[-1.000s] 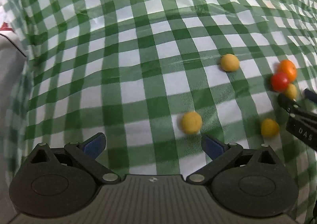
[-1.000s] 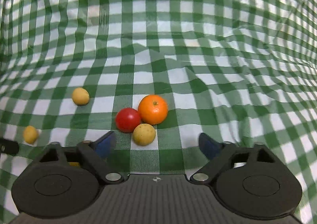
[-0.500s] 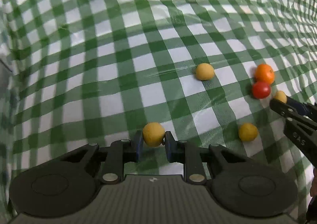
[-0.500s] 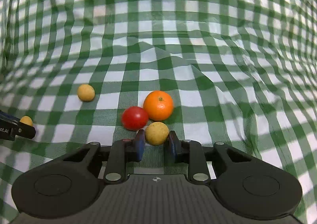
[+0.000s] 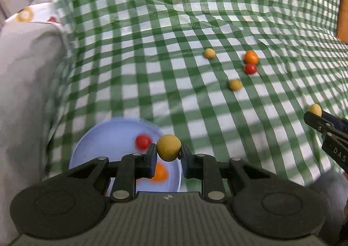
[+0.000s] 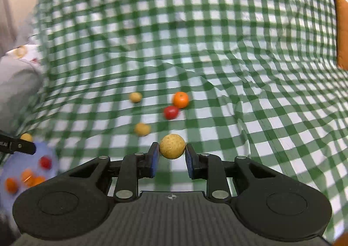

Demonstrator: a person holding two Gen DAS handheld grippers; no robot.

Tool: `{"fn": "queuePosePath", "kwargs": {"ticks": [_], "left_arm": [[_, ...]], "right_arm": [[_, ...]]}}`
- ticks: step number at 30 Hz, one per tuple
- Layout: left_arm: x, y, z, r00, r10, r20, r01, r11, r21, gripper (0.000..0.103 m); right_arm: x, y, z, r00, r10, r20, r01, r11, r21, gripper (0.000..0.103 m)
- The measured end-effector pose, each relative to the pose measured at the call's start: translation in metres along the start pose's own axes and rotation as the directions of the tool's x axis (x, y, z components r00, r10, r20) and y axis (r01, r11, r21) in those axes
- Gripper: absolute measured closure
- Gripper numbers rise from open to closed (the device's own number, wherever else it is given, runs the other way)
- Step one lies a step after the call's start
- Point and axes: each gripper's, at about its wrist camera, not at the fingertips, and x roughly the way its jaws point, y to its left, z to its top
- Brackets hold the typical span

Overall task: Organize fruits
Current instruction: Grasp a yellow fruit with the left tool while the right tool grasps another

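Observation:
My left gripper [image 5: 168,154] is shut on a yellow round fruit [image 5: 168,147], held above the right rim of a pale blue plate [image 5: 95,141] that holds a red tomato [image 5: 143,142] and orange fruit [image 5: 159,173]. My right gripper [image 6: 171,154] is shut on another yellow round fruit [image 6: 172,146], raised above the checked cloth. On the cloth lie two yellow fruits [image 5: 209,53] [image 5: 235,84], an orange [image 5: 251,57] and a red tomato [image 5: 250,69]. The right gripper with its fruit [image 5: 315,110] shows at the right edge of the left wrist view.
A green and white checked cloth [image 6: 239,50] covers the surface, with wrinkles. A grey cushion [image 5: 24,76] lies at the left. An orange-brown edge [image 5: 342,10] shows at the far right. The blue plate also shows in the right wrist view [image 6: 13,165].
Both grippers closed on yellow fruits and lifted them off the cloth. The left gripper has moved back over the blue plate; the right has pulled back from the orange and tomato.

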Motion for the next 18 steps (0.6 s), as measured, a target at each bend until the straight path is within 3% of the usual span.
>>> {"fn": "queuePosePath", "kwargs": {"ticks": [5, 10, 18], "left_arm": [[-0.055, 0.014, -0.043, 1.000, 0.009, 0.028, -0.008, 1.000, -0.025, 0.078], [-0.099, 0.030, -0.083, 0.998, 0.030, 0.055, -0.026, 0.998, -0.056, 0.078], [-0.136, 0.057, -0.125, 0.995, 0.046, 0.088, -0.036, 0.994, -0.107, 0.078]], "right_arm": [[-0.066, 0.036, -0.016, 0.995, 0.093, 0.022, -0.092, 0.994, -0.053, 0.076], [-0.115, 0.074, -0.026, 0.978, 0.210, 0.011, -0.209, 0.975, -0.075, 0.076], [-0.158, 0.125, -0.041, 0.956, 0.293, -0.004, -0.289, 0.942, -0.168, 0.076]]}}
